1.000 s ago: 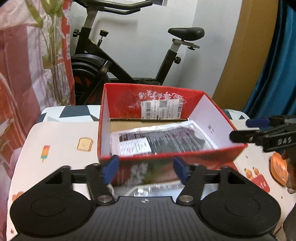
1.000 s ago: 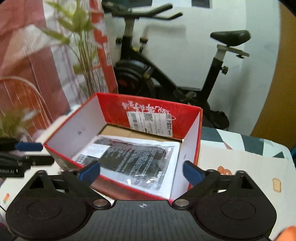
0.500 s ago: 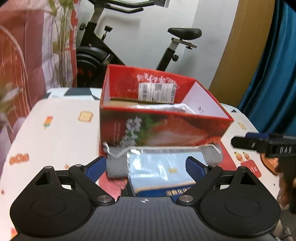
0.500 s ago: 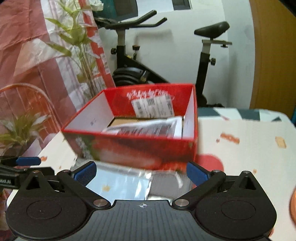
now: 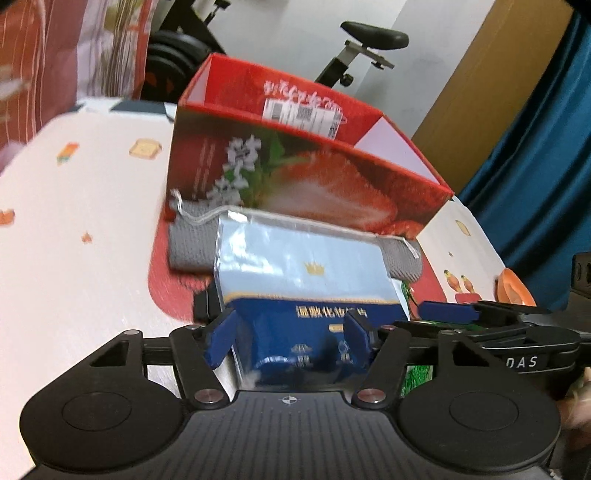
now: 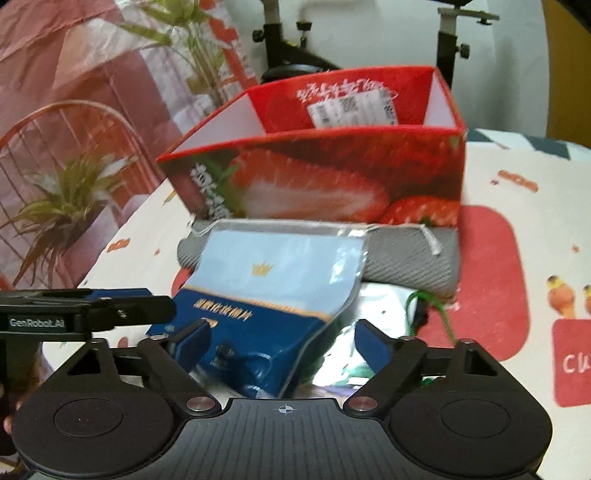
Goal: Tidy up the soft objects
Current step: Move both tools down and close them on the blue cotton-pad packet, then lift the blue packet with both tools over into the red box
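Straddling a glossy blue-and-pale packet (image 5: 303, 291), both tongs, left (image 5: 290, 334) and right (image 6: 282, 341), gape apart.

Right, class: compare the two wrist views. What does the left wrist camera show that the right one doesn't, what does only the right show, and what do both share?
Only the left wrist view shows the blue curtain and the exercise bike's saddle.

Only the right wrist view shows the potted plant and the green cord on a shiny packet.

Both show the red strawberry box, the grey knitted cloth, the blue pouch, and both open grippers: left gripper, right gripper.
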Motion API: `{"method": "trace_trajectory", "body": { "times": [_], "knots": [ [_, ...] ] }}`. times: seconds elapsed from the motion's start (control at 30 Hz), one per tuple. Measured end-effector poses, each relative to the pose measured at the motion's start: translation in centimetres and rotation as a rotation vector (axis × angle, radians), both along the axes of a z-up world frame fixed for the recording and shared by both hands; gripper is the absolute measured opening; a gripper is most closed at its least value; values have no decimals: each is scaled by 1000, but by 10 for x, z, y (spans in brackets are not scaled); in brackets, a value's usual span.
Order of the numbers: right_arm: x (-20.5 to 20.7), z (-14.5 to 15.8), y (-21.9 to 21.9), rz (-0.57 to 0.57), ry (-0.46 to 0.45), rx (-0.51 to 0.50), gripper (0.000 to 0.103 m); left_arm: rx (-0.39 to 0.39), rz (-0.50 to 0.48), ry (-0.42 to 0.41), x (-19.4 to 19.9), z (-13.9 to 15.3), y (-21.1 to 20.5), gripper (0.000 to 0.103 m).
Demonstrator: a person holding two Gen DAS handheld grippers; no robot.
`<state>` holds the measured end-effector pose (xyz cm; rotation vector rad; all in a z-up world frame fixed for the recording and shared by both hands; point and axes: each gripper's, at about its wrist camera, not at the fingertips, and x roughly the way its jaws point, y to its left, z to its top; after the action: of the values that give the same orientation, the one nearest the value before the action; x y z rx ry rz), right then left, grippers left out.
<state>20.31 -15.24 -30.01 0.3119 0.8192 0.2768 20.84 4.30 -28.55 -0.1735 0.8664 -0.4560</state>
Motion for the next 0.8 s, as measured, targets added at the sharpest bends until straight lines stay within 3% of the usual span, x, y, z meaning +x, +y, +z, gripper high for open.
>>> {"method": "trace_trajectory", "body": {
  "times": [0.37, 0.8],
  "knots": [
    [3, -14, 7, 50, 54, 57, 56, -34, 10, 53, -6, -21, -2, 60],
    [-1, -6, 13, 85, 4, 32, 42, -48, 28, 54, -10, -21, 1, 59]
  ]
}}
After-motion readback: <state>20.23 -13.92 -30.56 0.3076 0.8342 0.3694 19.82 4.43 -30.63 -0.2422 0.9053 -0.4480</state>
